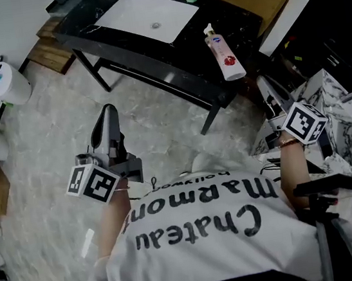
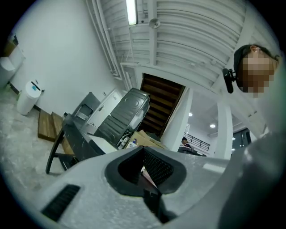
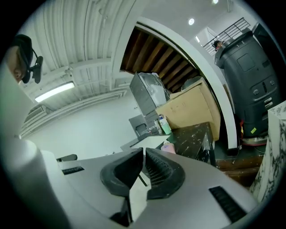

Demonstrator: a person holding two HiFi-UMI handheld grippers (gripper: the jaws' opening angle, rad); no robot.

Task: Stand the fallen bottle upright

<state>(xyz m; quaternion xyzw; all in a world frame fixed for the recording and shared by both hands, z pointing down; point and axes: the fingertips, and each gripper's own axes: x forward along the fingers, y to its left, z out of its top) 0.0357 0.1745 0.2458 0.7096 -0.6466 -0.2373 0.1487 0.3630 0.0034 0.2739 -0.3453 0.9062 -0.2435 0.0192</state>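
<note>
Bottle: pump bottle (image 1: 223, 51) lying on its side on the black table (image 1: 247, 19), just right of the white basin (image 1: 146, 17); pump end farthest from the person
Handling: probably light, stiff plastic; smooth, likely to roll; best gripped across the body, not the pump
Left gripper (image 2: 143, 150): jaws together; nothing held; well short of the table
Right gripper (image 3: 144, 153): jaws together; empty; apart from the bottle

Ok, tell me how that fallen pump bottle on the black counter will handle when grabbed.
The bottle looks rounded and lies on its side, so a nudge would probably roll it, though the pump head may check that. Its smooth plastic skin could be slippery. It lies close to the counter edge, so a roll might drop it.
</note>
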